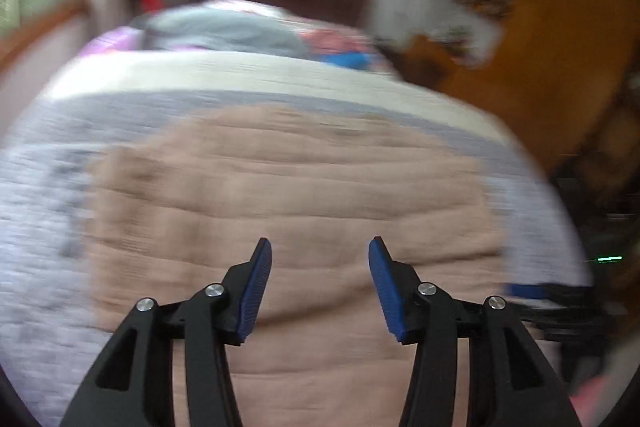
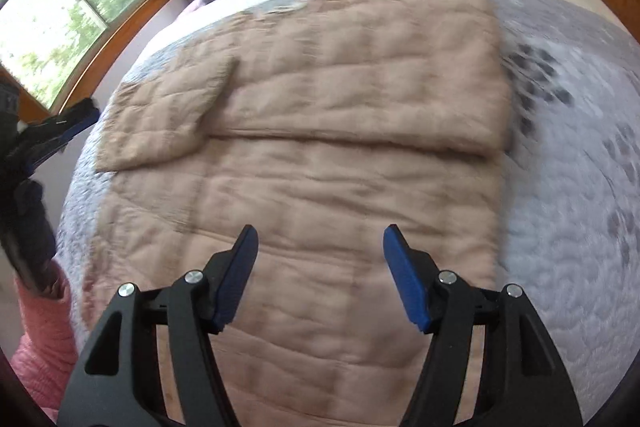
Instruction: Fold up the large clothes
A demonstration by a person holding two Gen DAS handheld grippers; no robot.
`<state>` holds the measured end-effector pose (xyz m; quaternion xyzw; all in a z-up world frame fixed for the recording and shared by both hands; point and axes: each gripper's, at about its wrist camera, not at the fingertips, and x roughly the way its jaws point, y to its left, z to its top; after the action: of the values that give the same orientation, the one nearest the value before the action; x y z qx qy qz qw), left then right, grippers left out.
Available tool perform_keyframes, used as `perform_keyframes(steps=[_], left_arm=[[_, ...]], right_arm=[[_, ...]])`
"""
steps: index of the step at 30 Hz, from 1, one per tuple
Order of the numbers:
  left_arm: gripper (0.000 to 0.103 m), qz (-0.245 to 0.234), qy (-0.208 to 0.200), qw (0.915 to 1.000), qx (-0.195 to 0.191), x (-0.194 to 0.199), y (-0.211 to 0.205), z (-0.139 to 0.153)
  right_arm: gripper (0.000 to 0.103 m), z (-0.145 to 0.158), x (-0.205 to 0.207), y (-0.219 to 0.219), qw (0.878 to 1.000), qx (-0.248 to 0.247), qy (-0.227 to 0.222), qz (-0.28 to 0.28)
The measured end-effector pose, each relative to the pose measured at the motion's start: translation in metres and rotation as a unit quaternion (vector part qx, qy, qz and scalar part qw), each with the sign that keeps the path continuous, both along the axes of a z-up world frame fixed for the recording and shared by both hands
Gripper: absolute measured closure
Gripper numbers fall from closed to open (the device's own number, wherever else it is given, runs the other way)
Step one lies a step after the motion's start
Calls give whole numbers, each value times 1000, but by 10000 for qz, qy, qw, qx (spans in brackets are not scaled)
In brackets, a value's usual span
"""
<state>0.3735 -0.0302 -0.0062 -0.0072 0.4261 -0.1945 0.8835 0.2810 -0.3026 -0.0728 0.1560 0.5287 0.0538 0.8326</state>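
The beige quilted coat (image 2: 320,147) lies flat on the grey bed (image 2: 580,227), its long axis running from frame bottom to top, beneath both released, empty left tongs (image 1: 316,247) and right tongs (image 2: 320,233).

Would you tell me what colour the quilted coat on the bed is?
Beige-pink coat, clearest in the right wrist view.

Beige quilted coat (image 2: 312,131) on a pale grey bedspread (image 2: 568,187) with darker blotches — pink sleeve (image 2: 44,331), blue-padded black jaws.
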Motion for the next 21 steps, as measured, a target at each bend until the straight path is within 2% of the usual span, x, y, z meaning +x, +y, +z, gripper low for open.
perform_keyframes(steps=[2,3,6,8,13,15,17,19,21], left_arm=[[53,362,154,9976,574,16,10,-12],[53,453,319,9962,676,24,16,-23],[54,625,771,9918,799,40,26,-54],[54,608,1030,9903,707,46,28,-73],[54,511,974,9913,721,44,20,-82],[54,528,962,9913,724,42,19,-83],[54,531,920,9915,746,40,17,-81],[54,515,853,9919,782,34,14,-77],[54,451,794,9930,753,35,13,-70]], right_arm=[[38,4,26,24,9994,136,60,311],[38,4,38,30,9991,197,110,371],[39,-5,80,52,9972,413,312,535],[40,-11,96,59,9965,508,400,524],[44,-32,134,70,9926,853,659,562],[58,-33,142,75,9931,773,653,591],[84,-30,144,77,9928,805,616,643],[95,-24,142,76,9913,972,518,724],[96,-8,134,72,9931,870,206,762]])
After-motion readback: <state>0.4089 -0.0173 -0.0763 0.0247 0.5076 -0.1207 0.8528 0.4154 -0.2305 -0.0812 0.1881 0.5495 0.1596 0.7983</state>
